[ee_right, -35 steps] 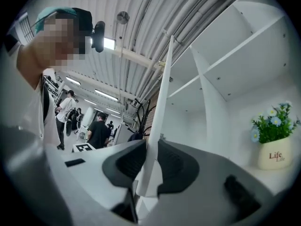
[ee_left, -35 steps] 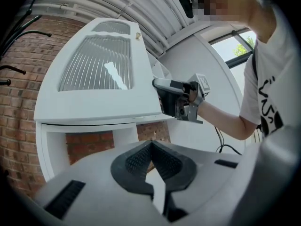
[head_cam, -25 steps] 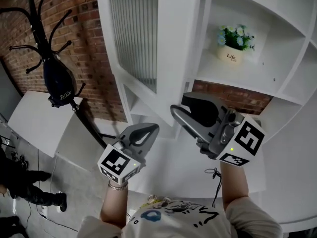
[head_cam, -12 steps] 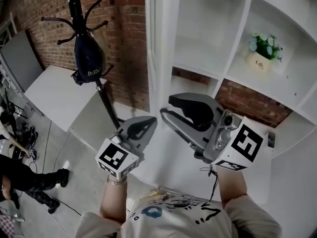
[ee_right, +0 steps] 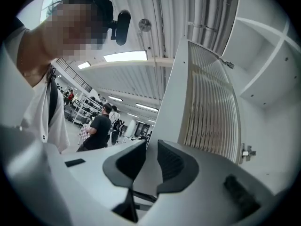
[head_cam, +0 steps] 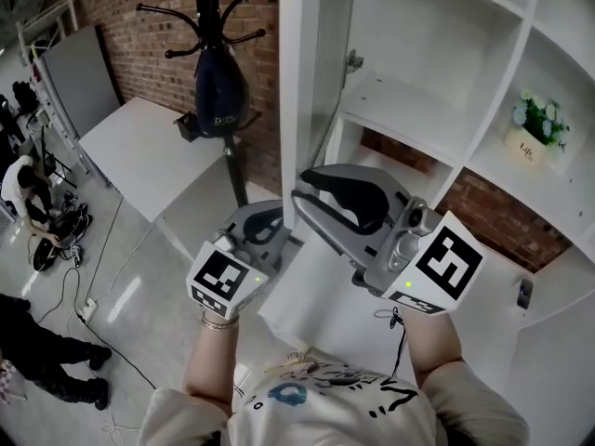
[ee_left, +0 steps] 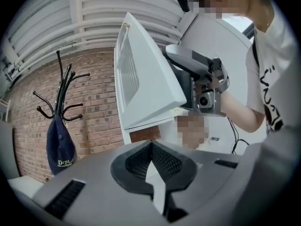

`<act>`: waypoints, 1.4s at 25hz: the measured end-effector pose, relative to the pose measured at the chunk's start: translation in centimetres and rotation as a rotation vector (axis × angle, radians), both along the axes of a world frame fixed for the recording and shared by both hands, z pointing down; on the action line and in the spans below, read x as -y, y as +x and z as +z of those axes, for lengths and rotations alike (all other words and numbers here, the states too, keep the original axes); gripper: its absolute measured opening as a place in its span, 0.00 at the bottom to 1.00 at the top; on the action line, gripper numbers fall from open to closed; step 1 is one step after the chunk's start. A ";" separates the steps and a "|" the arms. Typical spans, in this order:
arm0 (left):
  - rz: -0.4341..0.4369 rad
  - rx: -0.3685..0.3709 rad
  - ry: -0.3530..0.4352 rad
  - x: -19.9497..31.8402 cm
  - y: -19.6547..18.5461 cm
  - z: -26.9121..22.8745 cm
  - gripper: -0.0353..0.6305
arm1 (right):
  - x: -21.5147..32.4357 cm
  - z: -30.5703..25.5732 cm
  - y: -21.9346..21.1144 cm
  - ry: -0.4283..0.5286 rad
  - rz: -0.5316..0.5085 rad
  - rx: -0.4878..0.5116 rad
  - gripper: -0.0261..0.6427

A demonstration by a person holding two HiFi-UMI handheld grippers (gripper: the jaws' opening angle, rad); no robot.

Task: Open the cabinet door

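at the white shelving (head_cam: pixel 437 124), head view: cabinet door (head_cam: pixel 299 91) stands open, edge-on to the person; right gripper (head_cam: pixel 302 195) grips its edge, left gripper (head_cam: pixel 270 229) just beside. left gripper view: jaws together, nothing between them. right gripper view: door's edge pinched between both pads (ee_right: pixel 171 161), ribbed panel (ee_right: pixel 211 107) beyond.

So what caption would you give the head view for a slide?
Right gripper clamped on the open cabinet door edge, shut left gripper beside it.
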State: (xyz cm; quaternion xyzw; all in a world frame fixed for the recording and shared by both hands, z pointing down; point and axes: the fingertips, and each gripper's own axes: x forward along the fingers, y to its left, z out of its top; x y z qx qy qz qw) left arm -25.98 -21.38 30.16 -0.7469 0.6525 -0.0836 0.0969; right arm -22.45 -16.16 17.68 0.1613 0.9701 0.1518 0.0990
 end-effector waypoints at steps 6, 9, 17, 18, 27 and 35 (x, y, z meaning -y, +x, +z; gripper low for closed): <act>-0.039 -0.009 0.030 -1.4 -2.0 -0.5 0.07 | -0.5 -0.8 -2.1 0.012 0.009 0.028 0.12; -0.066 -0.009 0.053 -1.8 -3.1 -0.7 0.07 | -0.6 -0.5 -3.0 0.018 0.011 0.017 0.12; -0.063 -0.026 0.055 -2.1 -4.1 -0.7 0.07 | -0.7 1.2 -5.3 -0.008 -0.002 -0.024 0.11; -0.063 -0.026 0.053 -2.2 -4.1 -0.6 0.07 | -0.7 1.3 -5.4 -0.011 -0.003 -0.021 0.11; -0.068 -0.038 0.032 -2.1 -4.6 0.2 0.07 | -0.3 1.4 -6.0 -0.034 -0.019 -0.016 0.11; -0.046 -0.044 0.027 -1.6 -4.4 0.4 0.07 | 0.5 2.1 -6.2 -0.033 -0.001 -0.030 0.11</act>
